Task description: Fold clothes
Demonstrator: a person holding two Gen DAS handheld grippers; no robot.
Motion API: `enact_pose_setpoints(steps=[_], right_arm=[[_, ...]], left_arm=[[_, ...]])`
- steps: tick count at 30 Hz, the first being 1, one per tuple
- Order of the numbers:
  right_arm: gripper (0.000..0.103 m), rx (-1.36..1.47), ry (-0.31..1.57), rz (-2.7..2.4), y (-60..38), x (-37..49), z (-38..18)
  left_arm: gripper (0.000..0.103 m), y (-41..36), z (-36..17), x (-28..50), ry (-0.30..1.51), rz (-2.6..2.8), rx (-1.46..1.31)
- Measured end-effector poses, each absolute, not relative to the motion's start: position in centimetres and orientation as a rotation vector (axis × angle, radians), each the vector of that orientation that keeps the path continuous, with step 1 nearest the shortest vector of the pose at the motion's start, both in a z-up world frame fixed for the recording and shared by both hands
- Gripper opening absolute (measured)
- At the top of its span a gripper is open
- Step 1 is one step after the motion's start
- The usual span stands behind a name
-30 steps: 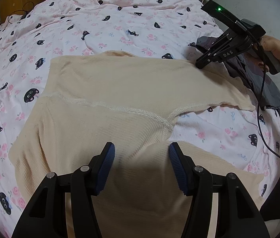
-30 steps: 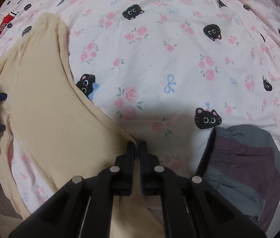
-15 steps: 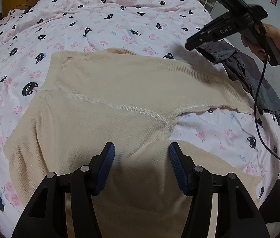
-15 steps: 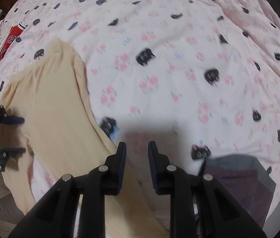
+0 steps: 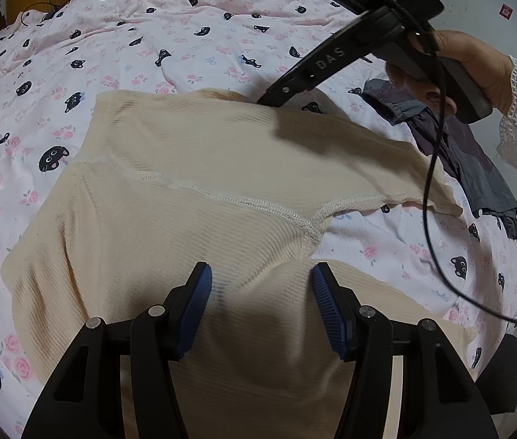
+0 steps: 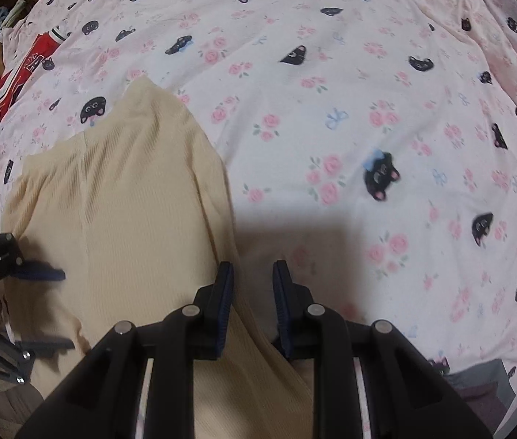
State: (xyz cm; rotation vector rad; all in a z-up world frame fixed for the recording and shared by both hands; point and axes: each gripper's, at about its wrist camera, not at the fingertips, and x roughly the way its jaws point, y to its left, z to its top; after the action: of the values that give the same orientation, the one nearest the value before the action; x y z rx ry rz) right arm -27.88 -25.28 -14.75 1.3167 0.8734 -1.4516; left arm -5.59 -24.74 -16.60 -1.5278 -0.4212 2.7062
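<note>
Since a second ago the right gripper [image 6: 252,285] has let go of the cream ribbed knit top's [image 5: 192,219] sleeve end and travelled leftward along it; its jaws have just been opening and now stand narrowly parted, nothing pinched, over the sleeve's edge. In the left wrist view it sits in the upper right, in a hand [image 5: 467,69] with a lace cuff. The left gripper [image 5: 262,292] hovers half open above the top's body, gripping nothing. The top lies flat on the pink cat-and-rose print bedsheet [image 5: 148,36], its sleeve stretching lengthwise toward the right, ending by a grey-purple garment [image 5: 478,161].
</note>
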Motion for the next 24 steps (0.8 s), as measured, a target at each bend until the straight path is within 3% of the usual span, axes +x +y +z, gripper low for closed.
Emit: enact_pose_setpoints(steps=[13,15,17,24], right_arm=[[0.021,1.332,0.909,-1.385,-27.3,-26.7,-15.6],[0.009,1.339,0.914,-1.376,-27.4,-26.6,-15.7],[0.004,1.348,0.919,-1.372,-27.5,-26.6,-15.9],[0.003,1.331,0.946,-1.439,-27.9,-27.3,-15.4]], left_arm=[[0.052,-25.2,-16.7,-5.4,-0.45,2.7,-1.51],[0.052,-25.2,-16.7,-5.4,-0.452,2.699,-1.51],[0.052,-25.2,-16.7,-5.4,-0.452,2.699,-1.511],[0.052,-25.2,-16.7,-5.5,-0.449,2.698,-1.515]])
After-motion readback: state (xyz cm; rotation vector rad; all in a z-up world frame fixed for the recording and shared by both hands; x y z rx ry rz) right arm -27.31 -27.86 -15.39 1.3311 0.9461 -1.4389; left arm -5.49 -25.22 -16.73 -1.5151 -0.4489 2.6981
